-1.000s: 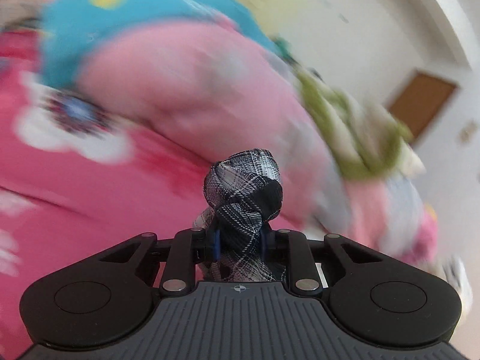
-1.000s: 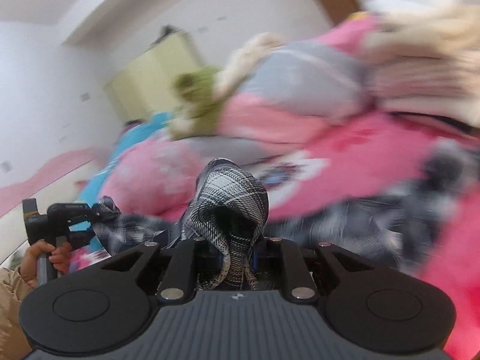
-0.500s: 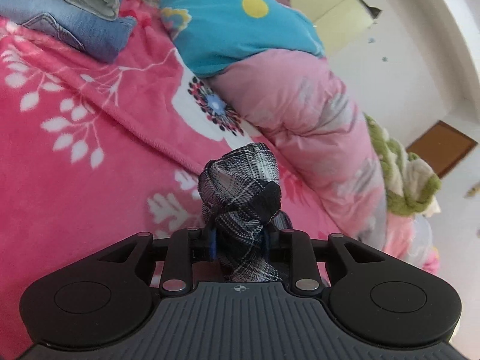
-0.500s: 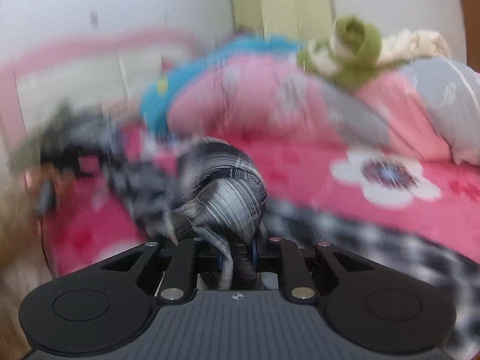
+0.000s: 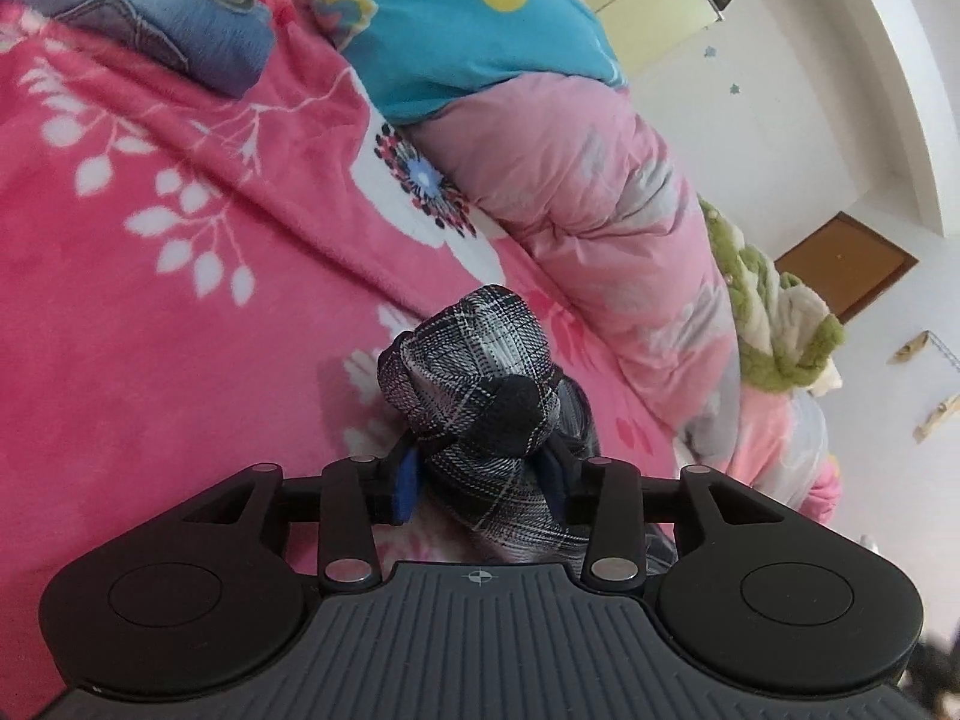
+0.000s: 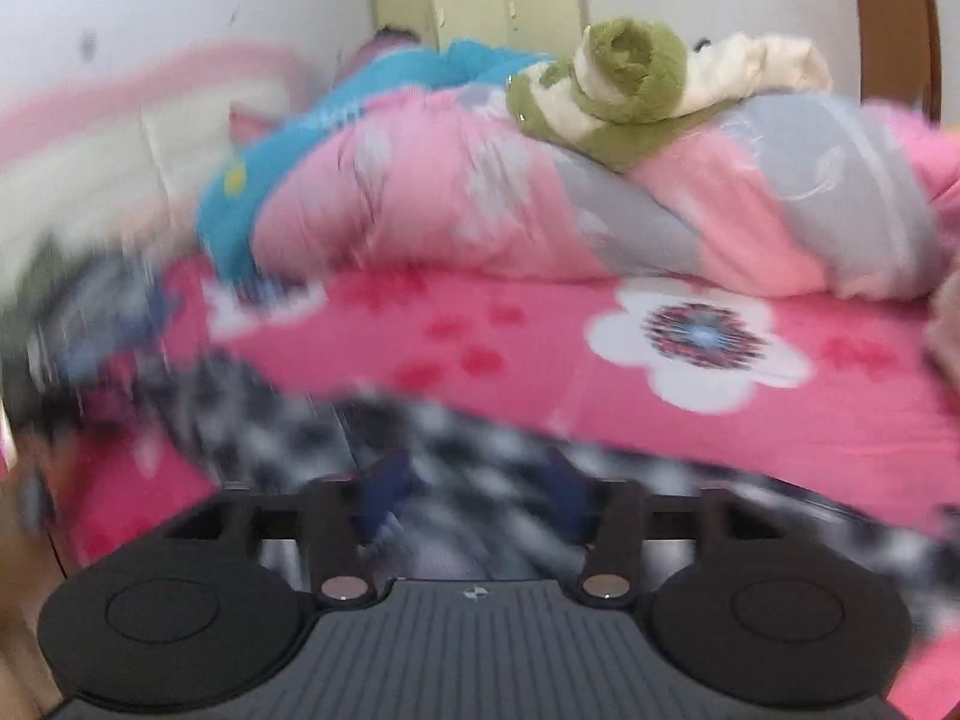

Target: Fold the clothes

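Observation:
A black-and-white plaid garment (image 5: 474,372) stands bunched between the fingers of my left gripper (image 5: 480,477), just above the pink flowered blanket (image 5: 150,360). The left jaws are opening. The cloth leans on the right pad, and a thin gap shows at the blue left pad (image 5: 405,480). In the blurred right wrist view my right gripper (image 6: 474,489) has its jaws wide and still opening, with nothing gripped. The rest of the plaid garment (image 6: 420,438) lies spread on the blanket (image 6: 480,330) under and beyond its fingers.
A rolled pink and grey quilt (image 5: 588,192) and a teal blanket (image 5: 468,42) lie along the far side of the bed. A green and cream plush garment (image 6: 624,78) sits on the quilt. Folded jeans (image 5: 150,18) are stacked at the upper left.
The right gripper let go of its plaid bunch, which dropped onto the bed, and its view swung round. The left gripper sank toward the blanket and its jaws widened around the cloth.

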Demonstrator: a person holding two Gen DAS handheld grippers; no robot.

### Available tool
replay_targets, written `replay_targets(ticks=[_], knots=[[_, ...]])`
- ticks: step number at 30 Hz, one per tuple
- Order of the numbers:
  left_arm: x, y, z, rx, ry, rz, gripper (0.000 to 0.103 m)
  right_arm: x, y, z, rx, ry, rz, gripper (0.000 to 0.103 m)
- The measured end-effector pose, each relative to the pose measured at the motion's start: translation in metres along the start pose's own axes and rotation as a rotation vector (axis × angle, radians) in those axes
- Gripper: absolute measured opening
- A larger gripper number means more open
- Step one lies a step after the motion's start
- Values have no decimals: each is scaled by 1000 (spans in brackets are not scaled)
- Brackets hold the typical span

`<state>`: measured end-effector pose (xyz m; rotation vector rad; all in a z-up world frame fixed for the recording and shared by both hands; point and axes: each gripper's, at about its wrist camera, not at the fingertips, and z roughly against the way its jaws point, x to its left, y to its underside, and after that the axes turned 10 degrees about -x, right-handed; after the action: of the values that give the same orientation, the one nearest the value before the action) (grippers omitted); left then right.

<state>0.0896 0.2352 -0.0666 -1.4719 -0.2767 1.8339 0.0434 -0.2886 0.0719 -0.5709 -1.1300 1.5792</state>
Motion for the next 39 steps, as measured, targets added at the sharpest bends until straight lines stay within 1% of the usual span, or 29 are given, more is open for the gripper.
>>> replay_targets(ticks=[1, 2, 3, 6, 8, 9, 11, 14, 15, 16, 18, 20, 21, 22, 23, 24, 25, 26, 28, 30, 34, 36, 39], knots=[[1, 0, 0, 4, 1, -1, 39, 0, -5, -20, 2, -14, -34, 82], [2, 0, 0, 7, 3, 1, 39, 1, -11, -39, 5, -29, -67, 82], [4, 0, 0, 10, 4, 4, 39, 3, -14, -60, 23, -45, -70, 82], [7, -1, -2, 24, 10, 15, 39, 16, -16, -132, 138, 9, 34, 82], [10, -2, -3, 32, 15, 33, 40, 18, -11, -165, 209, 38, 90, 81], [11, -3, -3, 35, 18, 40, 40, 15, -6, -180, 243, 56, 92, 82], [13, -4, -3, 40, 23, 50, 40, 3, 3, -206, 333, 59, 36, 82], [12, -3, -3, 43, 26, 44, 40, -9, 18, -217, 404, 33, -77, 84], [12, -3, -3, 45, 28, 41, 40, -13, 24, -217, 421, 15, -108, 86], [12, -3, -4, 47, 29, 39, 40, -12, 28, -216, 419, 10, -108, 87], [12, -3, -5, 49, 30, 36, 40, -7, 32, -213, 403, 12, -70, 86], [12, -4, -5, 49, 32, 34, 40, 3, 32, -213, 397, 49, -11, 72], [12, -3, -5, 47, 31, 34, 40, 9, 31, -211, 390, 66, 30, 51], [11, -3, -4, 46, 30, 35, 40, 13, 28, -211, 380, 69, 41, 21], [11, -3, -4, 44, 28, 37, 40, 14, 25, -207, 361, 76, 30, 7], [11, -3, -4, 41, 27, 40, 40, 16, 22, -203, 342, 83, 18, 2], [11, -2, -3, 38, 26, 42, 40, 18, 18, -199, 323, 90, 7, 2], [11, -2, -3, 34, 26, 46, 40, 21, 12, -193, 283, 92, 17, 2], [11, -2, -2, 26, 27, 54, 40, 24, -1, -168, 190, 76, -5, 2], [13, -2, 0, 14, 33, 70, 40, 27, -12, -134, 98, 52, -24, 2], [17, -1, 4, -10, 54, 119, 41, 40, -22, -62, -37, -18, -19, 2], [18, -1, 6, -20, 67, 143, 42, 49, -20, -29, -72, -66, -14, 2], [20, -1, 9, -31, 81, 170, 44, 66, -2, 11, -76, -125, -3, 2]])
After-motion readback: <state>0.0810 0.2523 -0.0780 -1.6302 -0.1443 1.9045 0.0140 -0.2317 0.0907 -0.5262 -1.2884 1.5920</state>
